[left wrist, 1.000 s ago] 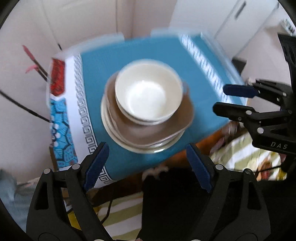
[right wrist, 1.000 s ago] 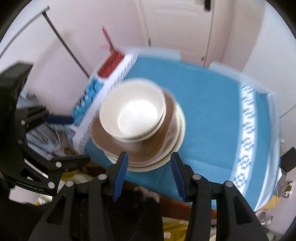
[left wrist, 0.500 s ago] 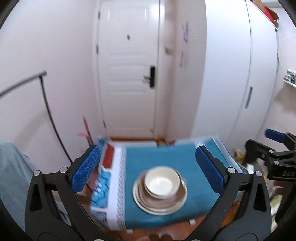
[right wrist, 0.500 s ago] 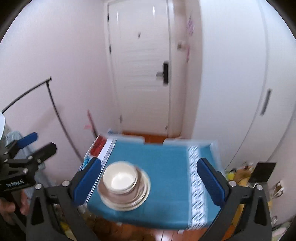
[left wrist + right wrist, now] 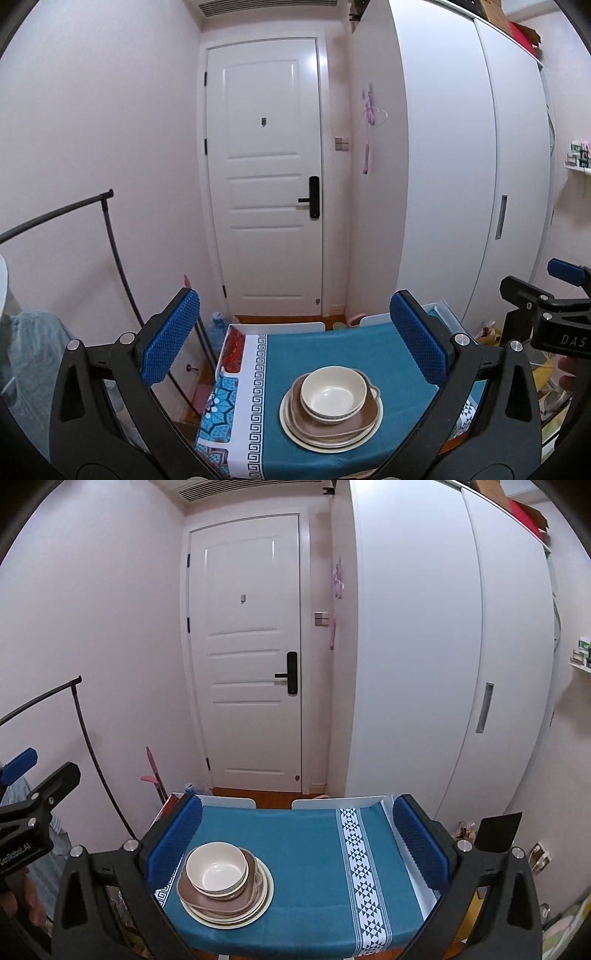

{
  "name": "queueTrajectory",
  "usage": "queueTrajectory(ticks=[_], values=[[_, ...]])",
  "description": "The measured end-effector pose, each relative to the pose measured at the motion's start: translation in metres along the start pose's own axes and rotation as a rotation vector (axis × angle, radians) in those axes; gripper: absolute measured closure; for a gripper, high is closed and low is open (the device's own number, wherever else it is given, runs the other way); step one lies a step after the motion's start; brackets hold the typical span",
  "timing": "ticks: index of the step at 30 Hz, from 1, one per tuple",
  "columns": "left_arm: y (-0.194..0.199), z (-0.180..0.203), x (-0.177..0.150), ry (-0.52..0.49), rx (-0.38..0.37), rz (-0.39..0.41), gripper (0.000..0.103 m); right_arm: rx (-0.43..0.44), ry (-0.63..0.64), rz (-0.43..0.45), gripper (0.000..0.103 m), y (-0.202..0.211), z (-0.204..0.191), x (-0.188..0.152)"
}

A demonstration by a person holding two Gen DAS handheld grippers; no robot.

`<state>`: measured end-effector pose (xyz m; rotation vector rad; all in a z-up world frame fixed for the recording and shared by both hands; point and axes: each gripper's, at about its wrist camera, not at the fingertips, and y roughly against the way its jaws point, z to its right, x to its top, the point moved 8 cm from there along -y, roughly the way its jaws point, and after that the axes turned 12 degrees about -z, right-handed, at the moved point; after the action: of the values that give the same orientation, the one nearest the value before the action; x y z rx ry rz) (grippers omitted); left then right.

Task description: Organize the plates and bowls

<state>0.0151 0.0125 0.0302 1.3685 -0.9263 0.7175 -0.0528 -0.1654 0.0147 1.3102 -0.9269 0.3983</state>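
Grippers are both held up in the air, well apart from the dishes, and both point a little downward toward the table (image 5: 325, 339). The left gripper (image 5: 295, 339) has its two blue pads spread wide, with nothing between them; its jaws have just been opening. The right gripper (image 5: 297, 843) is also spread wide and holds nothing, and its jaws have just been opening too. In the left wrist view the right gripper shows at the right edge, with a bit of a hand (image 5: 567, 373) under it. In the right wrist view the left gripper shows at the left edge, also with part of a hand (image 5: 22, 901) below.

The dishes stand in one stack on the teal tablecloth (image 5: 306, 853), near the front edge of the table and closer to its left side. At the bottom is a round cream plate (image 5: 266, 901). On it lies a brown plate (image 5: 188, 890) with a less regular edge; I cannot tell if more plates lie between them. On top sits a cream bowl (image 5: 216, 871), upright and empty, and a second bowl rim seems to show just under it. The stack looks a little off centre, with the bowl shifted toward the left of the plates in the right wrist view.

Behind the table is a white door (image 5: 266, 184), and a white wardrobe (image 5: 461, 184) stands at the right.
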Motion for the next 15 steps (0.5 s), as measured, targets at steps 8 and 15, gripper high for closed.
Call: queueTrajectory(ticks=[8,15], values=[[0.0018,0.0035,-0.0006,-0.016,-0.003,-0.001,0.0,-0.015,0.001,0.005,0.0,0.0045,-0.0014,0.0007],[0.0018,0.0031,0.0008,-0.018,-0.011,-0.004,0.0,-0.028,0.0,0.007,0.0,0.0042,-0.0026,0.0039]])
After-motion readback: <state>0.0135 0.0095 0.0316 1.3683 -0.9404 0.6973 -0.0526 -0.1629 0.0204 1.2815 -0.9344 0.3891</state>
